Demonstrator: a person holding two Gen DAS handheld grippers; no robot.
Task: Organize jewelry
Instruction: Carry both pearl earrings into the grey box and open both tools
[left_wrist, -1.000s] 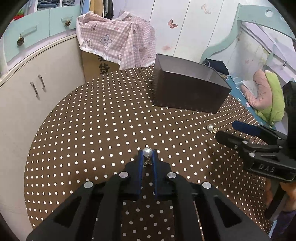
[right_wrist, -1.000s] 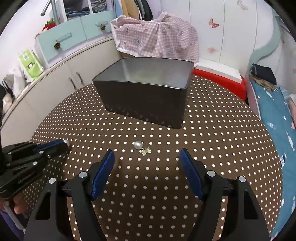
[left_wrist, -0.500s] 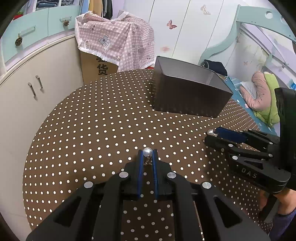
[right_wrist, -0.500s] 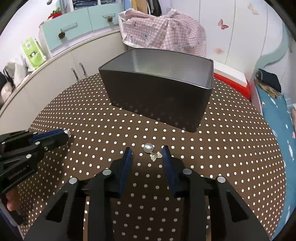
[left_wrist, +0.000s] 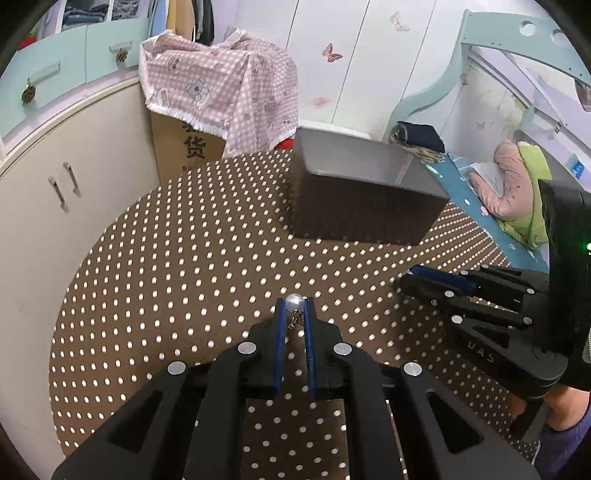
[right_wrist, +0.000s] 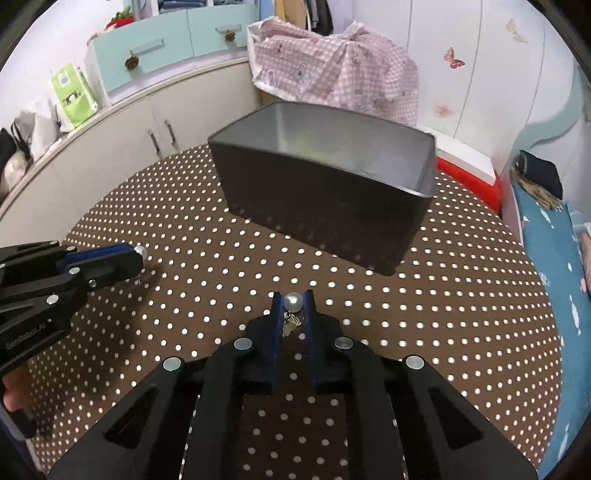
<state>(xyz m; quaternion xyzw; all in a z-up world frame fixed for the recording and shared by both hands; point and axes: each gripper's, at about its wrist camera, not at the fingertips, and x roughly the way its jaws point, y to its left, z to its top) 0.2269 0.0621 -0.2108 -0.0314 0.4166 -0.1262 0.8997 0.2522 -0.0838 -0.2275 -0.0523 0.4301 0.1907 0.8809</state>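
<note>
So the table (right_wrist: 461, 314) is round with a brown cloth covered in white polka dots, pretty busy pattern. The only thing sitting straight on it is a dark rectangular box (right_wrist: 325, 206), open at the top, toward the far side. From the left wrist view the box (left_wrist: 362, 206) looks a bit blurred.

We record a brown tabletop (right_wrist: 461, 314) patterned with white polka dots. The box (right_wrist: 325, 206) is dark grey outside, paler grey inside. Both tongs, left (left_wrist: 294, 308) and right (right_wrist: 293, 301), are black with blue pads; each shows a silvery-white pearl earring, one (left_wrist: 294, 301) and the other (right_wrist: 293, 302). The draped cloth (right_wrist: 340, 77) is pink-and-white check. The drawers (right_wrist: 166, 48) are pale turquoise.
</note>
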